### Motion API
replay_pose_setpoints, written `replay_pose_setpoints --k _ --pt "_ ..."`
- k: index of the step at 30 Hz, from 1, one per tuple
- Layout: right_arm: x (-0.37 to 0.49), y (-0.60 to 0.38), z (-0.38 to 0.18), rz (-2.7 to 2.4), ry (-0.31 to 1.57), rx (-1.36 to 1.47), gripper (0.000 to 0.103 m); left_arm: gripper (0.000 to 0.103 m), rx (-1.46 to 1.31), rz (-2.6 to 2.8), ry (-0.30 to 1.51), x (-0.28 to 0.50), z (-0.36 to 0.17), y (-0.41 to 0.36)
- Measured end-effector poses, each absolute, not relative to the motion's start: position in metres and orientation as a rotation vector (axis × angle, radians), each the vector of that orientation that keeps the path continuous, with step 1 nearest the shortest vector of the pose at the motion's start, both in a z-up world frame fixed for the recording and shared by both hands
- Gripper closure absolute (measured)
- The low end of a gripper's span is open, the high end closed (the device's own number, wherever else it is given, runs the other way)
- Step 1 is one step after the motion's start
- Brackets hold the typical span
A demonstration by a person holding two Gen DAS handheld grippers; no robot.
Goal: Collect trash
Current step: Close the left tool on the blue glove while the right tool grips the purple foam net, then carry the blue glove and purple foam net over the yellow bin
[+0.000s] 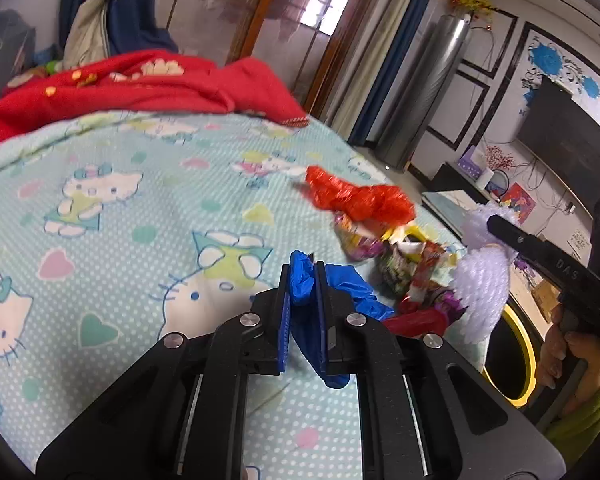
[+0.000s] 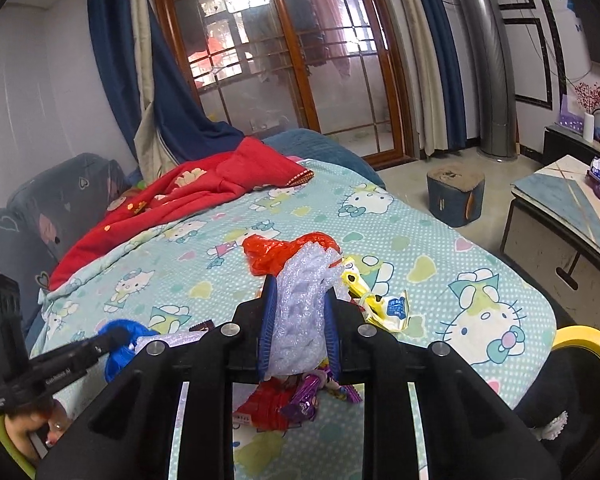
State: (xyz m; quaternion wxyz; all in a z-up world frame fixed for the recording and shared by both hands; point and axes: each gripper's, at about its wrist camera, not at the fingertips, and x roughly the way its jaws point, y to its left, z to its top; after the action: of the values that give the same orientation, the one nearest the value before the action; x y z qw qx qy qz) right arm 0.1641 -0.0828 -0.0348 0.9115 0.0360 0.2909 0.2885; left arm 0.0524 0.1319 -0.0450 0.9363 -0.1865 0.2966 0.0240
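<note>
On the bed with the cat-print sheet [image 1: 140,216], the left gripper [image 1: 303,280] is closed tight on a crumpled blue glove [image 1: 342,284], which hangs between its blue pads just above the sheet. To the right, the right gripper [image 2: 300,312] is squeezed shut on a wad of white bubble wrap [image 2: 300,304], held up over a pile of snack wrappers [image 1: 404,260]. A red plastic bag [image 1: 356,196] lies at the far side of that pile, a red blanket [image 2: 188,196] is bunched up far back on the bed, and a black bin with a yellow rim [image 1: 522,360] stands by the near right edge.
</note>
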Motion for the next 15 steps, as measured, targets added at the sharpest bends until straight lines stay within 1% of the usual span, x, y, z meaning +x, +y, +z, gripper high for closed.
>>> replay_pose_setpoints --k 15 --pt "0.146 -0.096 -0.011 0.586 0.533 0.055 0.082 0.097 -0.306 -0.017 0.527 0.044 -0.016 0.104"
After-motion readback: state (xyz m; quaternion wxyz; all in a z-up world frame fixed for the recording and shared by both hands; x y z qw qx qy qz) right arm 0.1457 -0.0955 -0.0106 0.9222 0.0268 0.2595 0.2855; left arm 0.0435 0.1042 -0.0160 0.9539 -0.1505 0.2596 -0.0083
